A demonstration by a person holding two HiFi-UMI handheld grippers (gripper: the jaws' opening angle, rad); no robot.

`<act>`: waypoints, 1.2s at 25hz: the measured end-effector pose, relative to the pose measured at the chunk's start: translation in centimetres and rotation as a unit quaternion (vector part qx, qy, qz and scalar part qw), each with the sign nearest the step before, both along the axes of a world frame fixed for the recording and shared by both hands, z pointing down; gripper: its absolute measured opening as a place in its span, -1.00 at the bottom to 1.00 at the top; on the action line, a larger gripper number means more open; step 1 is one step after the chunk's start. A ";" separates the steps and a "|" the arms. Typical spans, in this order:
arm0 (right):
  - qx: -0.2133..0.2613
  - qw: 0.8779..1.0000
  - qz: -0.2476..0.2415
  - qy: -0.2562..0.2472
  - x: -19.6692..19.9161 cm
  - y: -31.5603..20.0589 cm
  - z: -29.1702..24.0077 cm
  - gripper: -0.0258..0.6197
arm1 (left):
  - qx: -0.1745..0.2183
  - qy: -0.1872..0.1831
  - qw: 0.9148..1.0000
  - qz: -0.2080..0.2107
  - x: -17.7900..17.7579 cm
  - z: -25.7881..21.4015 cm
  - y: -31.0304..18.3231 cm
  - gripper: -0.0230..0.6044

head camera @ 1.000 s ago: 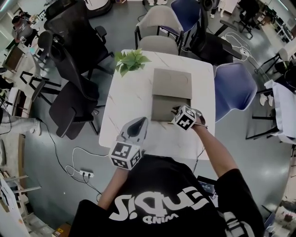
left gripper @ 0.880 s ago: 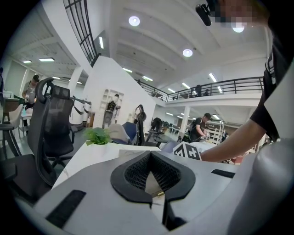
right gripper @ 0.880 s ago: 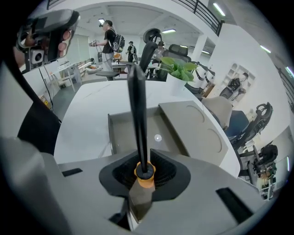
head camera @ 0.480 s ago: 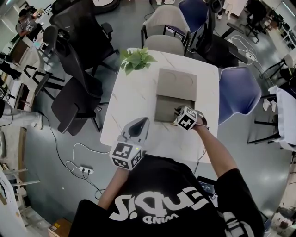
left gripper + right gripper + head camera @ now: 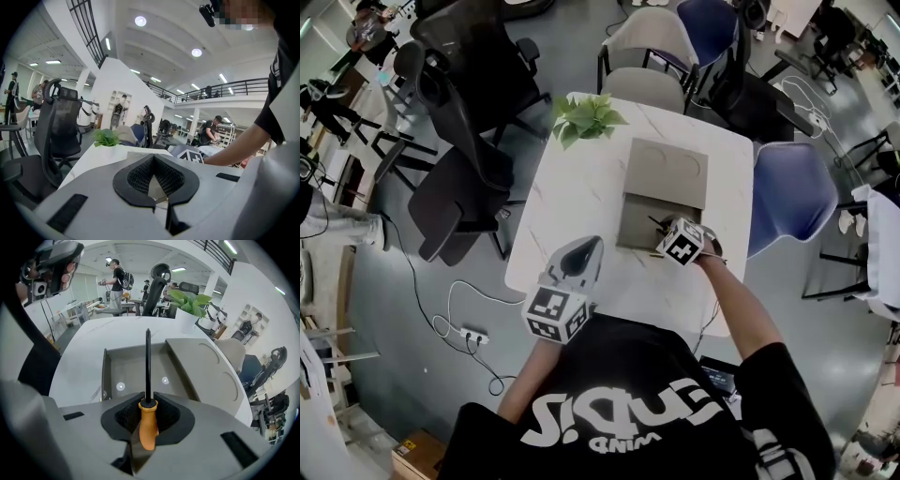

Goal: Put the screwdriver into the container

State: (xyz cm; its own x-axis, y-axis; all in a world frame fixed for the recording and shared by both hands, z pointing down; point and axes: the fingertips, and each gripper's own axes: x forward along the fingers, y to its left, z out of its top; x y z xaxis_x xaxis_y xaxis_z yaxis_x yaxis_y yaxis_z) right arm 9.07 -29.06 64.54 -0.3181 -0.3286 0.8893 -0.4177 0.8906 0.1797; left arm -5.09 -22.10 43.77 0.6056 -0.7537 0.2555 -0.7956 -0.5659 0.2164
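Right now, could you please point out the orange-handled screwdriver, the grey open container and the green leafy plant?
orange-handled screwdriver (image 5: 148, 422), right gripper view, on its orange handle.
grey open container (image 5: 127, 369), right gripper view, on its bare floor.
green leafy plant (image 5: 586, 117), head view, on its leaves.

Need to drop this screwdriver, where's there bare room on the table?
The open container has a bare floor just ahead of the right gripper. The table is free between plant, container and left gripper; tight right of the lid.
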 end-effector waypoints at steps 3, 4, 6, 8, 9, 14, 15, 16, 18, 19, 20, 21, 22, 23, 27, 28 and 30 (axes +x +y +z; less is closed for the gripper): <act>-0.002 1.000 -0.002 -0.005 -0.1 -0.3 0.1 -0.76 | -0.003 -0.001 1.000 -0.003 0.0 0.1 -0.3 -0.89; -0.003 1.000 -0.003 -0.005 -0.1 -0.3 0.3 -0.76 | -0.004 -0.001 1.000 -0.004 0.0 0.2 -0.4 -0.89; -0.006 1.000 -0.005 -0.004 0.0 -0.3 0.6 -0.76 | -0.005 -0.001 1.000 -0.005 0.1 0.4 -0.5 -0.89; -0.008 1.000 -0.008 0.000 0.1 -0.1 0.9 -0.76 | -0.007 0.000 1.000 -0.005 0.2 0.5 -0.6 -0.89; -0.009 1.000 -0.010 0.003 0.2 0.1 1.0 -0.76 | -0.008 0.000 1.000 -0.005 0.3 0.5 -0.6 -0.89; -0.018 0.999 -0.022 0.014 0.4 0.7 2.0 -0.74 | -0.011 -0.001 1.000 -0.006 0.5 0.7 -0.8 -0.89; -0.019 0.999 -0.022 0.014 0.5 0.8 2.1 -0.74 | -0.011 -0.001 1.000 -0.006 0.5 0.7 -0.8 -0.89; -0.020 0.999 -0.021 0.013 0.5 0.8 2.2 -0.74 | -0.012 -0.002 1.000 -0.006 0.5 0.7 -0.8 -0.88; -0.022 0.999 -0.022 0.011 0.5 0.7 2.2 -0.74 | -0.012 -0.002 1.000 -0.008 0.4 0.7 -0.9 -0.89; -0.023 0.999 -0.023 0.010 0.5 0.7 2.2 -0.73 | -0.012 -0.003 1.000 -0.008 0.4 0.8 -1.0 -0.89; -0.024 0.999 -0.023 0.010 0.6 0.7 2.3 -0.72 | -0.012 -0.003 1.000 -0.008 0.4 0.8 -1.0 -0.89; -0.024 0.999 -0.024 0.010 0.6 0.6 2.3 -0.72 | -0.013 -0.004 1.000 -0.008 0.4 0.8 -1.0 -0.89; -0.025 0.999 -0.025 0.010 0.6 0.6 2.3 -0.71 | -0.013 -0.004 1.000 -0.008 0.5 0.8 -0.9 -0.89; -0.026 0.999 -0.025 0.010 0.6 0.6 2.3 -0.71 | -0.013 -0.004 1.000 -0.008 0.5 0.9 -0.9 -0.89; -0.029 0.999 -0.023 0.006 0.6 0.6 2.4 -0.71 | -0.014 -0.004 1.000 -0.006 0.6 1.1 -1.0 -0.89; -0.029 0.999 -0.023 0.005 0.5 0.6 2.3 -0.71 | -0.015 -0.004 1.000 -0.005 0.7 1.1 -1.0 -0.89; -0.027 0.999 -0.022 0.003 0.5 0.6 2.3 -0.71 | -0.015 -0.005 1.000 -0.004 0.8 1.1 -1.0 -0.89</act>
State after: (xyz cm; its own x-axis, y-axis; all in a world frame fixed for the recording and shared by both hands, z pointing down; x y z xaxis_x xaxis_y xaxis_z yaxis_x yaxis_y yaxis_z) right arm 9.61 -28.42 66.80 -0.3254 -0.2654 0.9076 -0.3776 0.9164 0.1326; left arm -4.33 -23.06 44.85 0.5971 -0.7505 0.2834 -0.8021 -0.5529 0.2257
